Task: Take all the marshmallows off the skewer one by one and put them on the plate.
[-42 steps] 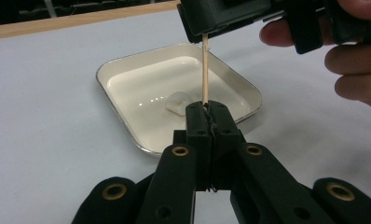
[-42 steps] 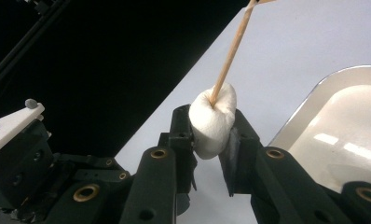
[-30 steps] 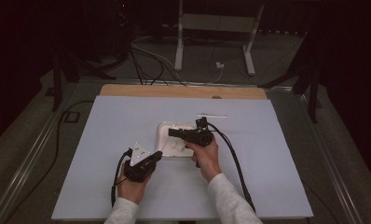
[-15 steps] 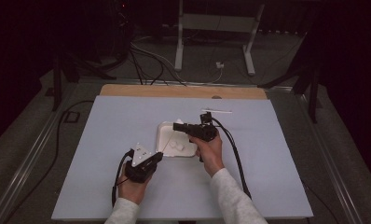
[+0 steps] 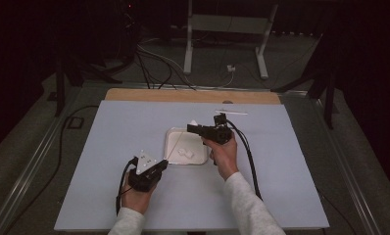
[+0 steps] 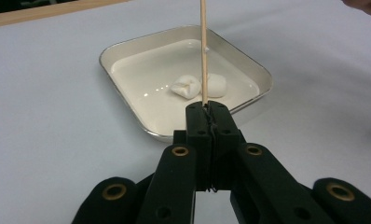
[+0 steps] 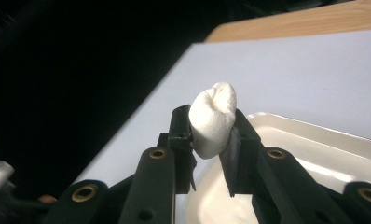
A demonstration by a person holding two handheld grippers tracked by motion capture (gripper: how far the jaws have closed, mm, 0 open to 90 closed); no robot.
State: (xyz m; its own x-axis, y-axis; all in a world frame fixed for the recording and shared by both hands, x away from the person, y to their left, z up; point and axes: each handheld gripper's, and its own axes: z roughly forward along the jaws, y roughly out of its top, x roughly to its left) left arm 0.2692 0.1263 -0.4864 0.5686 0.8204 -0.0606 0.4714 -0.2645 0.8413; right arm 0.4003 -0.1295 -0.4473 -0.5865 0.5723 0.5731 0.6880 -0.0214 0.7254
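A white tray (image 5: 171,139) lies mid-table with two marshmallows (image 6: 195,86) in it. My left gripper (image 6: 207,109) is shut on a thin wooden skewer (image 6: 203,46), which rises from its jaws over the tray; in the high view this gripper (image 5: 162,164) sits at the tray's near left corner. My right gripper (image 7: 212,126) is shut on a white marshmallow (image 7: 214,119), squeezed between both jaws. It hovers above the tray's far edge (image 7: 314,128), and in the high view the right gripper (image 5: 192,127) points left with the marshmallow (image 5: 193,123) at its tip.
The table carries a pale blue mat (image 5: 109,132) with a wooden strip (image 5: 193,95) along the far edge. A thin white stick (image 5: 232,113) lies on the mat behind the right hand. Cables (image 5: 249,156) trail from both grippers. Beyond the table stand a metal frame (image 5: 222,29) and floor cables.
The right gripper has lifted off the tray and moved back and up with the marshmallow in it. The left gripper has held nearly still with the skewer.
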